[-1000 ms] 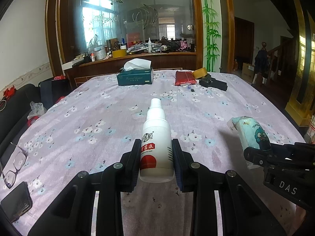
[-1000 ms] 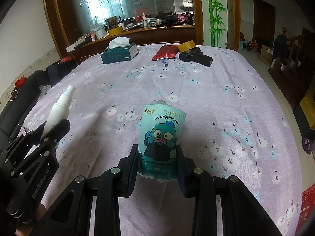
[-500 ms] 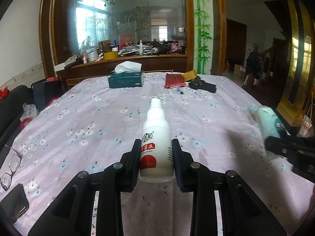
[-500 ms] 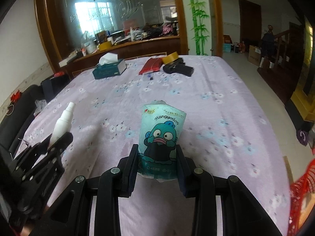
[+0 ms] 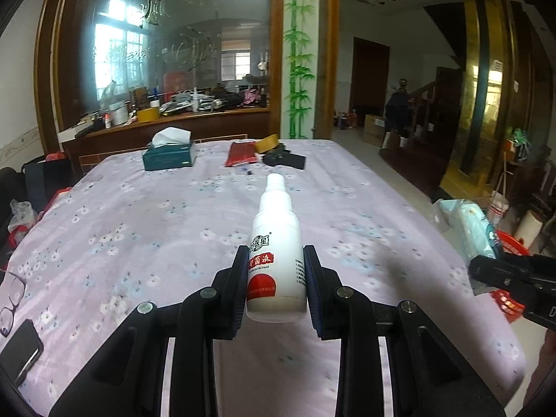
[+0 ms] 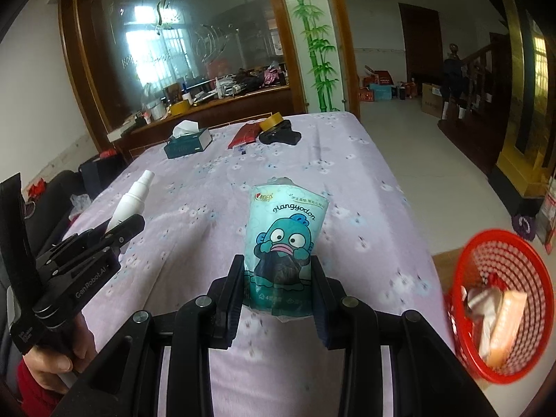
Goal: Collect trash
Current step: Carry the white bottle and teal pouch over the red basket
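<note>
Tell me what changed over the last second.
Both grippers swung rightward, past the table edge: a red mesh basket holding trash has come into the right wrist view. Unchanged: the left gripper stays shut on the white spray bottle, the right gripper on the teal cartoon tissue pack.
</note>
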### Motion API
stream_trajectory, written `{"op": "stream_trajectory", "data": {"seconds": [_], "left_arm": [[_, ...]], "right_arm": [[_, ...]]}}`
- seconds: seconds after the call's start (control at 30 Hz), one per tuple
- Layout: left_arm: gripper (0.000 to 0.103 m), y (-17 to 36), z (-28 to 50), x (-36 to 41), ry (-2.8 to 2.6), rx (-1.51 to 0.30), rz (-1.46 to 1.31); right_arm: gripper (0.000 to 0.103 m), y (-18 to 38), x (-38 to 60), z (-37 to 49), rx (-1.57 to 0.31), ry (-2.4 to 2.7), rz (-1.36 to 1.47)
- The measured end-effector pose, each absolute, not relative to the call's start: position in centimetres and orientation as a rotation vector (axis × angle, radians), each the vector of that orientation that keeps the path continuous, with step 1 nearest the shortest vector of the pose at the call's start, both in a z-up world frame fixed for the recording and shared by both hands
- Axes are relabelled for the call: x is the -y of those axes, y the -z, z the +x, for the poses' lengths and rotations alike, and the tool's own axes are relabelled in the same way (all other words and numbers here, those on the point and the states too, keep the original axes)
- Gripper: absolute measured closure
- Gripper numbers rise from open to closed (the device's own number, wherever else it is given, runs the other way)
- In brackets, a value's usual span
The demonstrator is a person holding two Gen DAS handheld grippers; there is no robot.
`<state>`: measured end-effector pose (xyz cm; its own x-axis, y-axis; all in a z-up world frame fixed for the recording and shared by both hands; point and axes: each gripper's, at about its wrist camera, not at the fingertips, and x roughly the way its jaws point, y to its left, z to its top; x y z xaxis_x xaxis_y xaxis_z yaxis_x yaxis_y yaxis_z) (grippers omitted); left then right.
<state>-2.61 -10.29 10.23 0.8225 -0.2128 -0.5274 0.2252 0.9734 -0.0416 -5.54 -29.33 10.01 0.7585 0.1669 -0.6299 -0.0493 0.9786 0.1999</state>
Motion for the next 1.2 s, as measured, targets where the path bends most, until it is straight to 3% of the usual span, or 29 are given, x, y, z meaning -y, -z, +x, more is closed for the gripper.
{"op": "stream_trajectory", "data": {"seconds": [1.2], "left_arm": [[0.074, -10.6, -7.5, 31.1, 0.629, -0.596, 0.194]], "right_arm": [[0.065, -8.4, 46.2, -14.4, -0.642, 0.152, 0.374]]}}
